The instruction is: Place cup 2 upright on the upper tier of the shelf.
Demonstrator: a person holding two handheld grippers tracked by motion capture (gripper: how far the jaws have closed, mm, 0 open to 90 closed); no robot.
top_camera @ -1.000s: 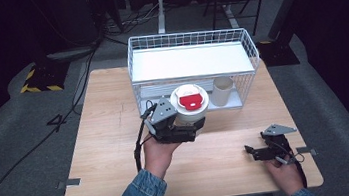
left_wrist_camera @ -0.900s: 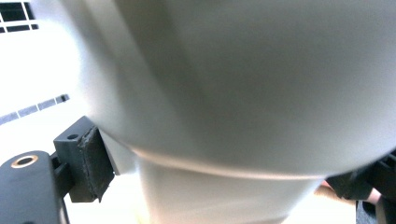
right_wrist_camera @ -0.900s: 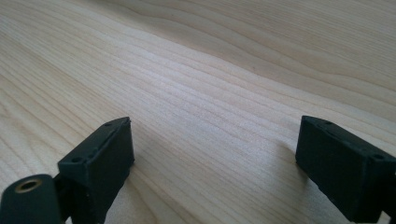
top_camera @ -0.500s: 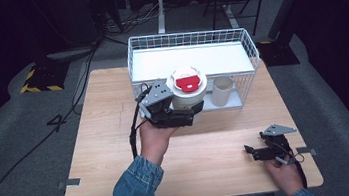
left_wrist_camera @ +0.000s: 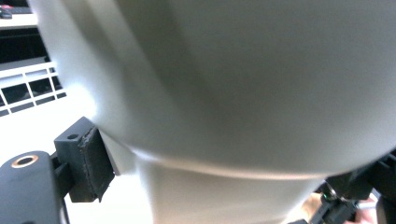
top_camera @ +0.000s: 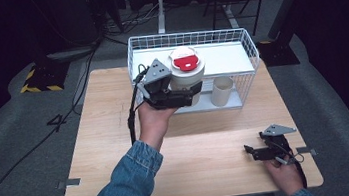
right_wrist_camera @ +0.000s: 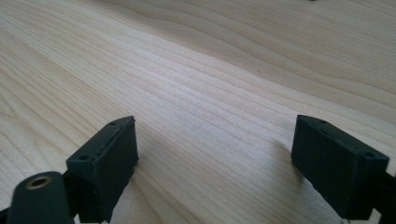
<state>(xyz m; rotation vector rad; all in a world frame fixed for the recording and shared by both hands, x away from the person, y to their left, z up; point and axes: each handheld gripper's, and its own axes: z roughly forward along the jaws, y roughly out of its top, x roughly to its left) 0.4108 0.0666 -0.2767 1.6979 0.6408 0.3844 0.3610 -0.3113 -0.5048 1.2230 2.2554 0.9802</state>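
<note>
A white cup (top_camera: 187, 76) with a red patch on its lid (top_camera: 185, 60) is held in the air at the front left of a white wire basket (top_camera: 249, 48). My left gripper (top_camera: 178, 97) is shut on the cup's lower body. In the left gripper view the cup's white wall (left_wrist_camera: 243, 93) looms close between the black pads (left_wrist_camera: 95, 161). My right gripper (top_camera: 253, 153) rests low over the wooden table (top_camera: 111, 136) near its front right corner. Its jaws stand wide apart over bare wood in the right gripper view, where the right gripper (right_wrist_camera: 215, 158) holds nothing.
A second white cup (top_camera: 222, 91) stands upright inside the basket at its front right. The basket has a white floor and sits at the table's far edge. Black cables trail over the grey floor to the left.
My left gripper has carried the cup up and away from the person, from above the table's middle to the basket's front left. The right gripper has stayed put.
</note>
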